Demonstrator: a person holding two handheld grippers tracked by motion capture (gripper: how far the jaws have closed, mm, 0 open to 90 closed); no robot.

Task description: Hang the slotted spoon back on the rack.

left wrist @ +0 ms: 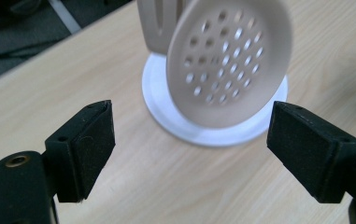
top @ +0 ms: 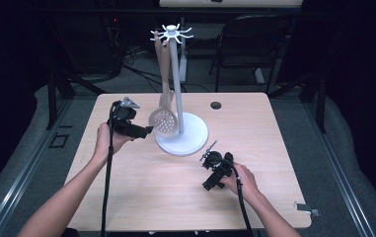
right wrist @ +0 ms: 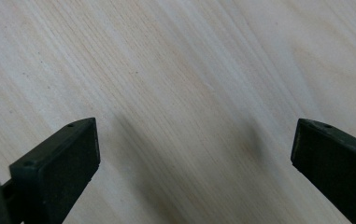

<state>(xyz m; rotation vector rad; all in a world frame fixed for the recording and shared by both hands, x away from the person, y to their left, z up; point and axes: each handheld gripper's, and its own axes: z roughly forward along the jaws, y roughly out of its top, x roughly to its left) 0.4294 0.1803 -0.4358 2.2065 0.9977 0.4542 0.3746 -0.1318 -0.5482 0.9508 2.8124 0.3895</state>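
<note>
High view: the left gripper [top: 148, 130] hangs just left of a beige slotted spoon [top: 163, 121], which dangles from a white stand [top: 181, 134] on the wooden table [top: 254, 128]. In the left gripper view its jaws stand wide apart with nothing between them, the spoon's holed bowl [left wrist: 229, 60] just ahead. The right gripper [top: 208, 153], also spread wide, rests near the stand's base, over bare wood.
</note>
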